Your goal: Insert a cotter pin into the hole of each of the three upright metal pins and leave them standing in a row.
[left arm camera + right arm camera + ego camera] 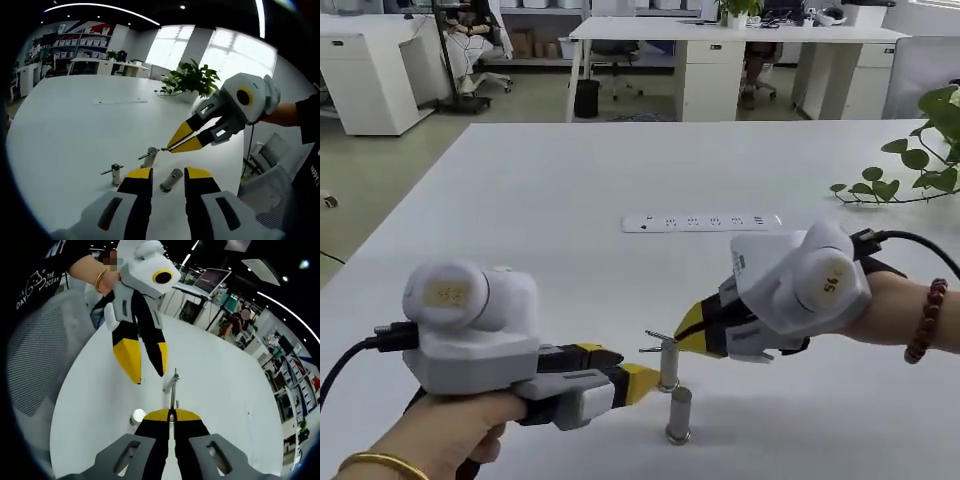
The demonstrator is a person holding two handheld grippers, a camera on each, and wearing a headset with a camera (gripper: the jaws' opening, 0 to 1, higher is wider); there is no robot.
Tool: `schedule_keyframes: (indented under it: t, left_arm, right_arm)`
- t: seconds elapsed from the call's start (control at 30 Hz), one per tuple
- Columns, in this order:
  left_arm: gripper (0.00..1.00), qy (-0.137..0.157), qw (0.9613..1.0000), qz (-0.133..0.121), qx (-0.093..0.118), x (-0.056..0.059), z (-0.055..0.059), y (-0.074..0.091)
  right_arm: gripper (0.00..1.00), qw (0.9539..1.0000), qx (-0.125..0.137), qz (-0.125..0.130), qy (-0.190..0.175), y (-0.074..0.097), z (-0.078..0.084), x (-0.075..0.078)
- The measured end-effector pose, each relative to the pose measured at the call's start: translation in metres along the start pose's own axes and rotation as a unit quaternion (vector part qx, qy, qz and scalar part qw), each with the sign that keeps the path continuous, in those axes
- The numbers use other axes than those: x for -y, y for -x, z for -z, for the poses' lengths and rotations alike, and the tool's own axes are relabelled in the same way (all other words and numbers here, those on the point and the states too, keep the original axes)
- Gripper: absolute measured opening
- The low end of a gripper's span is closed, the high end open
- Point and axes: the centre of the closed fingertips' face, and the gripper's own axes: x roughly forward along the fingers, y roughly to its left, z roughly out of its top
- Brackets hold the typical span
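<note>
Step in hand: threading a cotter pin through the cross-hole of an upright metal pin. The right tool is clenched on the thin wire, and the left tool is released, with a bare neighbouring pin between its jaws. The next move likely calls for a straight, level push, since the smooth steel cylinders stand free on the glossy white bench and could topple.
</note>
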Motion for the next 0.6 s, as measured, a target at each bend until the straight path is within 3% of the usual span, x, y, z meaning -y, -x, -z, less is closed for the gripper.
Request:
schedule_keyframes:
  t: [0.3, 0.6]
  left_arm:
    - [0.13, 0.049, 0.9987, 0.011, 0.006, 0.001, -0.002, 0.0]
    - [0.05, 0.082, 0.9963, 0.023, 0.01, 0.004, 0.0, 0.0]
  right_arm:
    - [0.0, 0.999, 0.008, -0.015, 0.042, -0.005, -0.014, -0.017]
    - [0.0, 0.9978, 0.008, -0.02, 0.062, -0.007, -0.019, -0.022]
